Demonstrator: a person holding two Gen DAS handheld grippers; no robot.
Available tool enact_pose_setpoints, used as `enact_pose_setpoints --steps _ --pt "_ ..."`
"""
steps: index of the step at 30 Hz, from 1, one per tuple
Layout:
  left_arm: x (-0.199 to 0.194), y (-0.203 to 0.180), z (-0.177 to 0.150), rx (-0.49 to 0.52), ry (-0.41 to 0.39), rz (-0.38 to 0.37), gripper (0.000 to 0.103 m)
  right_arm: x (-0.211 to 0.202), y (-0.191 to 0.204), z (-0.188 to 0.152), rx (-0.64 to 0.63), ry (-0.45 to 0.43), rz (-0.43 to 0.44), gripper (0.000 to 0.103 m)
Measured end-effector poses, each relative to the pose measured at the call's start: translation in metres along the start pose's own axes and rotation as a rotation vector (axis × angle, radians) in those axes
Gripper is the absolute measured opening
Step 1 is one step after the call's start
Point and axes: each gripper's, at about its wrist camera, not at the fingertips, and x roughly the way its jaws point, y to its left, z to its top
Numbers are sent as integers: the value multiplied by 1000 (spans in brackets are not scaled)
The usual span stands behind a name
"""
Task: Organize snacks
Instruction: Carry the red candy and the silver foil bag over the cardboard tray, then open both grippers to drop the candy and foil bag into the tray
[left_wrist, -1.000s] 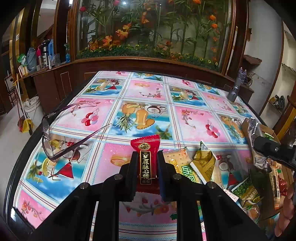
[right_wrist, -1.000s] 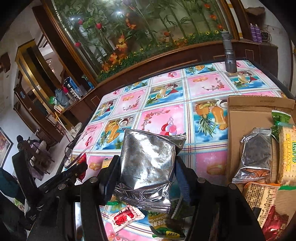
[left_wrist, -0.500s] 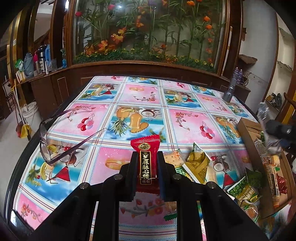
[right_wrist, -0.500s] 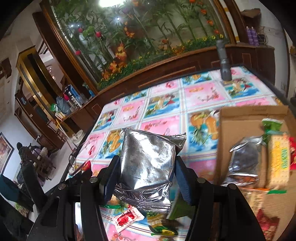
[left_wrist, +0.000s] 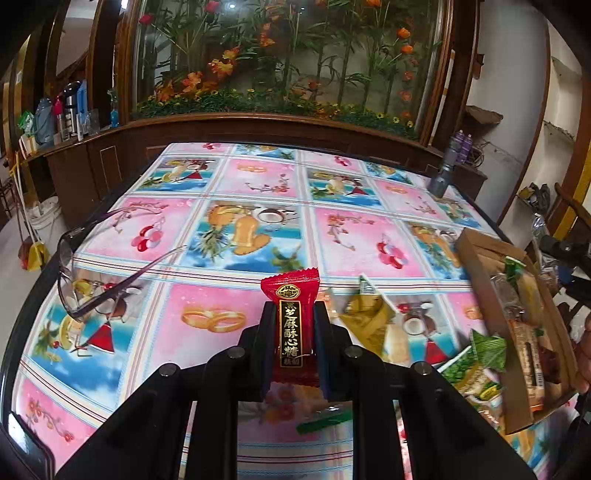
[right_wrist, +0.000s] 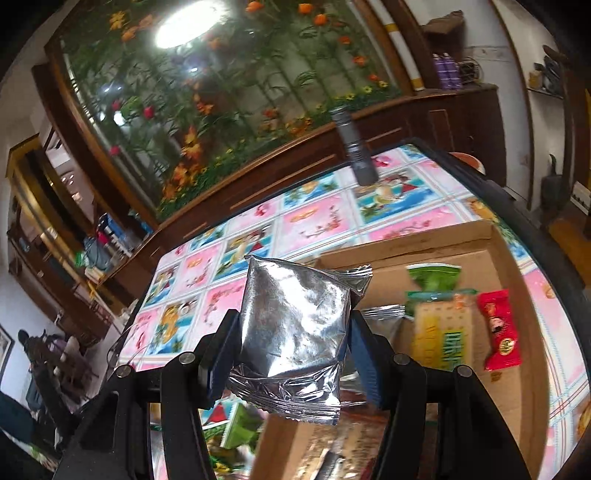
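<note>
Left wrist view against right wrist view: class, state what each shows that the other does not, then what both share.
Only the left wrist view: the left gripper shut on a red candy, and glasses lying clearly. Only the right: the right gripper clamping a silver pouch, and a red packet in the box. Both: the cardboard box, the flowered tablecloth, the grey bottle.
</note>
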Motion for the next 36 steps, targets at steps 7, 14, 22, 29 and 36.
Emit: enact_pose_setpoints --steps 7,14,22,29,36 --pt "-8 -25 2 22 -18 -52 18 -13 -24 11 75 -27 -3 62" --pt "-14 -97 8 106 -27 -171 18 -33 -64 22 188 -80 -37 62" --pt "-5 -203 3 218 27 -340 18 -35 -80 26 228 -72 -66 62" --pt "13 -257 -19 312 82 -369 18 -24 -85 28 196 -41 -183 62" --pt "26 -254 -27 299 124 -372 18 -11 -95 25 209 17 -228 62"
